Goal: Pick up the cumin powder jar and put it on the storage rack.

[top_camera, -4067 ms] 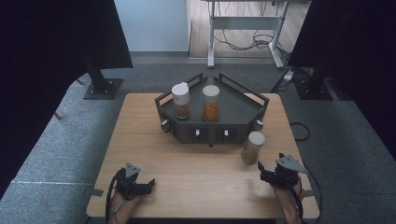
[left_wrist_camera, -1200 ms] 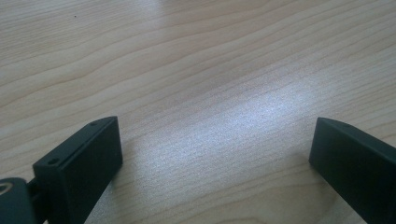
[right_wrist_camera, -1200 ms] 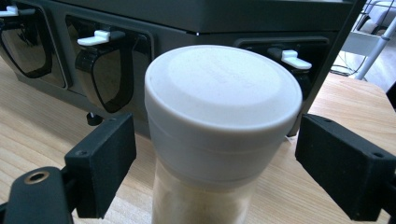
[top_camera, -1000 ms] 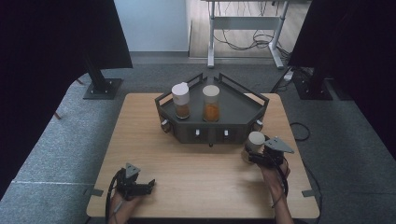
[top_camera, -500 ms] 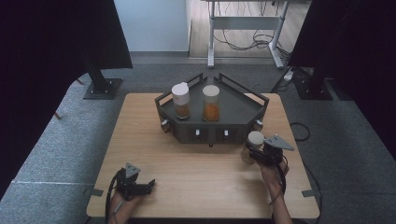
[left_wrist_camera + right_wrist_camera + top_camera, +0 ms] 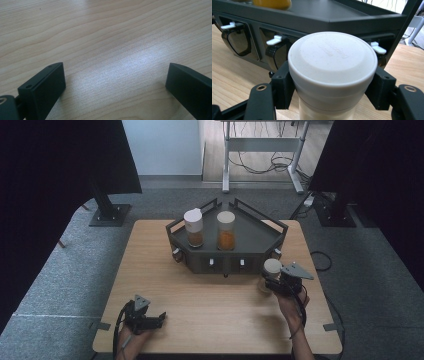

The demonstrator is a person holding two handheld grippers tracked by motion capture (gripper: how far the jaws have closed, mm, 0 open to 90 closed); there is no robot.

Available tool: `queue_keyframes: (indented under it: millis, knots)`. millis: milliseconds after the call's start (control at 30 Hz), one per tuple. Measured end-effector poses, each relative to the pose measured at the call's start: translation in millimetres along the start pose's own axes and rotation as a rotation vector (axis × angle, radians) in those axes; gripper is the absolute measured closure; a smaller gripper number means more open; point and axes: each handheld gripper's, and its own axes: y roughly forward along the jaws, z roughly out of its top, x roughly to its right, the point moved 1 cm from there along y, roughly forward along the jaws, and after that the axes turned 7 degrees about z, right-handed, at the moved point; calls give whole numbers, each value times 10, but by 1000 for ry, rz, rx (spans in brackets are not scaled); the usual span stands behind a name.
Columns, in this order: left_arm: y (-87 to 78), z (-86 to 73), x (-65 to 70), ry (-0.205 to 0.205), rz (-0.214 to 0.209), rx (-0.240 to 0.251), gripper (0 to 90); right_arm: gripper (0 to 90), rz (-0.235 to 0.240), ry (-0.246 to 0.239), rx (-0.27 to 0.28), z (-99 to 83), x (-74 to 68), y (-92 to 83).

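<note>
Right claw [image 6: 332, 95] clenches a white-lidded jar [image 6: 332, 67]; left claw [image 6: 113, 82] released, tray [image 6: 260, 237] holds two jars.

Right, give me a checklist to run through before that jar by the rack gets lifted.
1. Right gripper shut on the jar, just under its white lid: ok.
2. Jar upright on the table: ok.
3. Grip centred, jaws on opposite sides: ok.
4. Free room on the rack to the right of the two jars already there: ok.
5. Left gripper open and apart, near the table's front edge: ok.
6. Lid screwed tight: cannot tell.
</note>
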Motion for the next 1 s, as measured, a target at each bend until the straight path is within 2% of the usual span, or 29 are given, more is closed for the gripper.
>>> queue_keyframes:
  millis: [333,567,1000]
  knots:
    - [0,0,1,-1,1,0,23,331,8,-7,5,138,-47,-55]
    - [0,0,1,-1,1,0,23,331,37,2,15,262,-83,-115]
    - [3,1,1,-3,1,4,23,330,59,-19,39,525,-153,-212]
